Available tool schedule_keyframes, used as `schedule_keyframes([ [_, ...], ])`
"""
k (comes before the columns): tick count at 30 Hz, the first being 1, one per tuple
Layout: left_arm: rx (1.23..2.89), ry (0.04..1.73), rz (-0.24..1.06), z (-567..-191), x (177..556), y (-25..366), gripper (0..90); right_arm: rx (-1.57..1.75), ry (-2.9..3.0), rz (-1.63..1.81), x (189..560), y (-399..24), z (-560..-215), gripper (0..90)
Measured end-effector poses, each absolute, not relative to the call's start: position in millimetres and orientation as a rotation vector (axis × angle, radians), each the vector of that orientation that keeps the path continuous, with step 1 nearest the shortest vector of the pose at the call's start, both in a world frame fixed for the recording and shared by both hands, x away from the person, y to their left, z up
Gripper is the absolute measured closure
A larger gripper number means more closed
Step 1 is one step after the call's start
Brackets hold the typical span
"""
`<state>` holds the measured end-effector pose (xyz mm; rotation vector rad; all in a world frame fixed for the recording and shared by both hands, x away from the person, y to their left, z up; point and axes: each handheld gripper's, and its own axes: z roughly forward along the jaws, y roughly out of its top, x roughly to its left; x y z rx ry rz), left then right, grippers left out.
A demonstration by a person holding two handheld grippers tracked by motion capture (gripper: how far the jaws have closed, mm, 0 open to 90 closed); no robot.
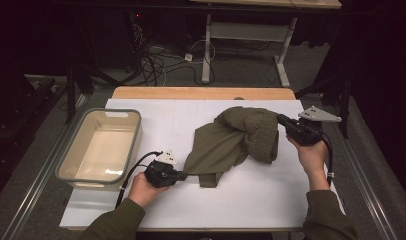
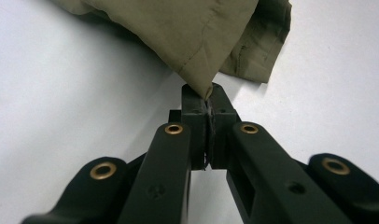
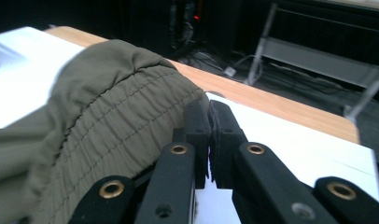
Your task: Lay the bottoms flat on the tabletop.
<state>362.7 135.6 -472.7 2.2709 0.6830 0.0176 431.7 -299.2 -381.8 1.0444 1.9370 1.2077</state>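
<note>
An olive-green garment (image 1: 231, 142) lies crumpled on the white table top (image 1: 251, 195), right of centre. At the garment's lower left, my left gripper (image 1: 185, 175) lies low on the table. In the left gripper view this gripper (image 2: 208, 93) is shut on a pointed corner of the garment's hem (image 2: 187, 32). My right gripper (image 1: 280, 119) is at the garment's upper right, held a little above the table. It (image 3: 208, 109) is shut on the edge of the gathered elastic band (image 3: 108, 107), and the cloth bulges up to the left of its jaws.
An empty pale plastic bin (image 1: 71, 160) stands at the table's left edge. A wooden strip (image 1: 201, 93) runs along the far side of the table. Beyond it are floor cables (image 1: 156, 62) and the white legs of another table (image 1: 207, 50).
</note>
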Motion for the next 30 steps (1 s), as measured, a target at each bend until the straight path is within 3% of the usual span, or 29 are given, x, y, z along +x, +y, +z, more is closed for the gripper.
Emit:
schedule_keyframes([
  [17,2.272,0.687,0.021,-474.0,363.2,135.9,85.8,1.311,1.945,1.136,474.1,-333.9,-425.2,87.4],
  [18,2.272,0.686,0.022,-474.1,363.1,135.9,85.7,1.322,1.941,1.164,473.1,-334.8,-425.0,84.6],
  [21,2.270,0.686,0.018,-474.3,362.9,136.0,85.6,1.305,1.941,1.212,465.8,-334.9,-418.1,64.6],
  [24,2.268,0.686,0.018,-474.3,362.9,136.0,85.5,1.279,1.940,1.241,455.0,-335.3,-406.7,53.9],
  [30,2.266,0.686,0.019,-474.1,362.6,135.9,85.2,1.213,1.987,1.303,428.3,-331.5,-386.3,45.4],
])
